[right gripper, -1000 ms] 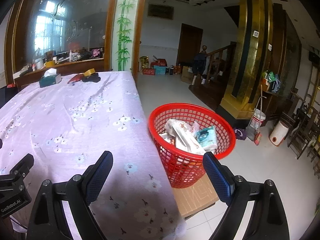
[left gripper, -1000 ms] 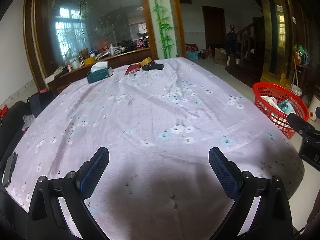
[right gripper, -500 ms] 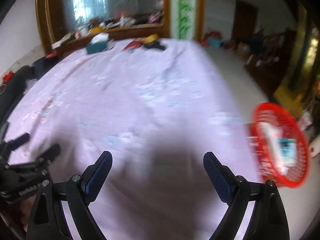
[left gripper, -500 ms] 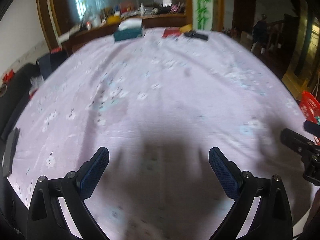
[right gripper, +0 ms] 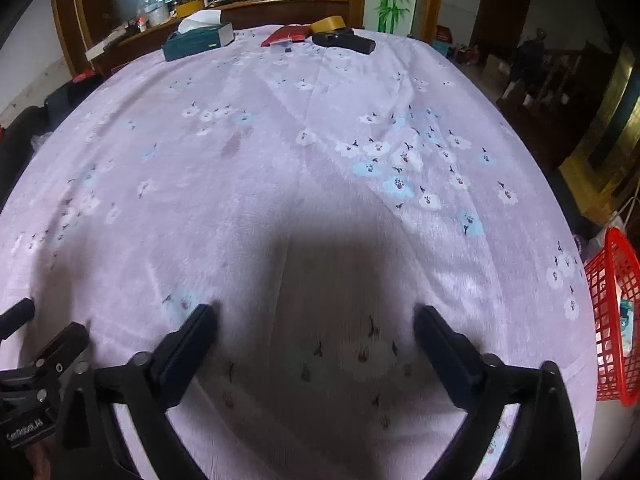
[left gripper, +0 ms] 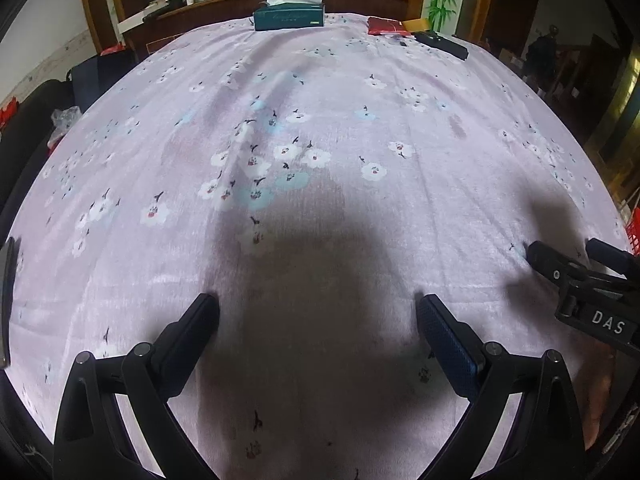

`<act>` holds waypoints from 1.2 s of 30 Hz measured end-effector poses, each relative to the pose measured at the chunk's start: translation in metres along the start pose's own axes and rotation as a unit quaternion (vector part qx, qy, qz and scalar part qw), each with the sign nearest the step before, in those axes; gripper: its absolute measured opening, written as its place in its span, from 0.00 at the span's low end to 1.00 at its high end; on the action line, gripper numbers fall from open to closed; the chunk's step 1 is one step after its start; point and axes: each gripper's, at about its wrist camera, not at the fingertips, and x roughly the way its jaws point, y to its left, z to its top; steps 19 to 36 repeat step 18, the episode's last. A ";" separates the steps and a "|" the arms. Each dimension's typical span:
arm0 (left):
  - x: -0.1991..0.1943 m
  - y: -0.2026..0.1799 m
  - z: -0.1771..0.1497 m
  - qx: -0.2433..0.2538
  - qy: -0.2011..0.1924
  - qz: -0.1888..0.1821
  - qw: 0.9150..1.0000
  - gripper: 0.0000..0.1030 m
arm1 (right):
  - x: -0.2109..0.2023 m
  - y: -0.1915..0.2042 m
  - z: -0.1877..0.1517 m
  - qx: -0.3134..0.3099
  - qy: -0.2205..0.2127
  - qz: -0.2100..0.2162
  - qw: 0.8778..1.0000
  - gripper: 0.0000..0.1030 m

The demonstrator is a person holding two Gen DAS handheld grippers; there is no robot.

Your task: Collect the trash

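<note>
Both tools hung over a big surface covered with a light purple cloth (left gripper: 320,92) that had small flowers on it. The left tool (left gripper: 318,312) was wide open, and only cloth lay between its two fingers. The right tool (right gripper: 314,322) was wide open too; its fingers had just been spreading apart, and nothing was between them. Each tool pointed down at the cloth and made a dark shadow on it.

The red basket (right gripper: 614,320) stood off the right edge of the surface, lower than the cloth. Some trash (right gripper: 626,320) showed through its side, a bit of blue-green and white wrapper. In the left view only a red sliver of the basket (left gripper: 634,228) peeked in at the right edge.

Far away, at the back of the surface, sat a dark green tissue box (left gripper: 289,16) with a white tissue sticking up. Near it lay a red packet (left gripper: 387,26), a roll of yellow tape (right gripper: 329,22) and a black thing (right gripper: 345,42).
</note>
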 end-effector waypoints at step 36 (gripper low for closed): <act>0.005 0.003 0.006 0.018 0.002 -0.012 1.000 1.00 | 0.001 0.001 0.002 0.001 -0.005 -0.002 1.000 1.00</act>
